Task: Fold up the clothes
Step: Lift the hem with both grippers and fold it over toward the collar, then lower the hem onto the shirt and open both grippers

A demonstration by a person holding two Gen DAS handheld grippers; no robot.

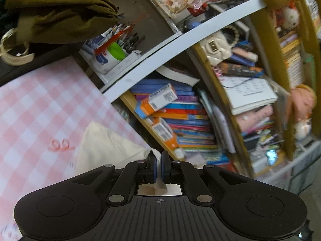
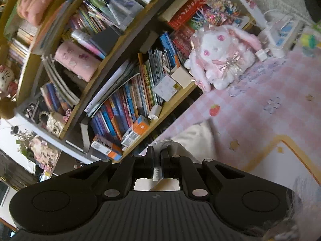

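A cream-white garment lies on the pink checked tabletop, and its edge runs up between the blue pads of my left gripper, which is shut on it. In the right wrist view the same cream garment spreads over the pink cloth, and my right gripper is shut on a pinched fold of it. Both grippers are lifted and tilted toward the bookshelf. An olive-green garment is bunched at the back left of the table.
A crowded bookshelf stands right behind the table edge, with stacked books and small boxes. A pen cup sits on the shelf ledge. A white and pink plush rabbit and a power strip sit at the far right.
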